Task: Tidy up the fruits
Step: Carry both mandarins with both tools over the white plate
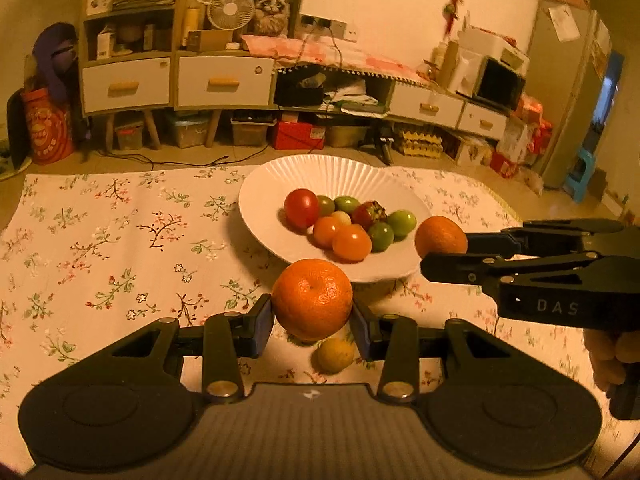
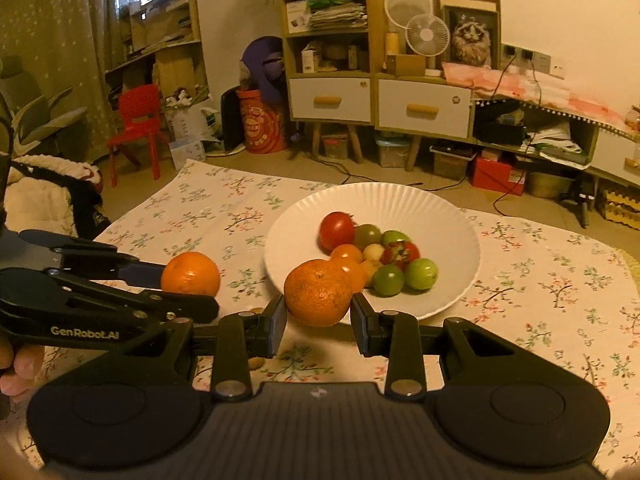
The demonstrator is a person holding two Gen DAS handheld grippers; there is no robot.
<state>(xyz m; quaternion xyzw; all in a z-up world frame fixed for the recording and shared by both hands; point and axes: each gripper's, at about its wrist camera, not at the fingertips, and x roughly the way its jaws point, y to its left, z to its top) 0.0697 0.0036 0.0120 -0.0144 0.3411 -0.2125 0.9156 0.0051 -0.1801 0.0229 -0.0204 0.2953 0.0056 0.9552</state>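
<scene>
A white fluted plate [image 1: 280,184] holds several small red, orange and green fruits [image 1: 344,220] on a floral tablecloth. My left gripper [image 1: 313,312] is shut on an orange [image 1: 312,298], held above the cloth just before the plate's near rim. My right gripper [image 2: 319,312] is shut on another orange [image 2: 318,292] at the plate's [image 2: 440,208] near-left rim. Each gripper shows in the other's view: the right one [image 1: 440,250] with its orange [image 1: 440,236], the left one [image 2: 192,286] with its orange [image 2: 191,273]. A small yellowish fruit [image 1: 335,355] lies on the cloth under my left gripper.
The floral tablecloth [image 1: 120,240] covers the table around the plate. Beyond the table's far edge stand shelves, drawers [image 1: 224,80] and storage boxes on the floor. A red chair [image 2: 138,120] stands at the far left in the right wrist view.
</scene>
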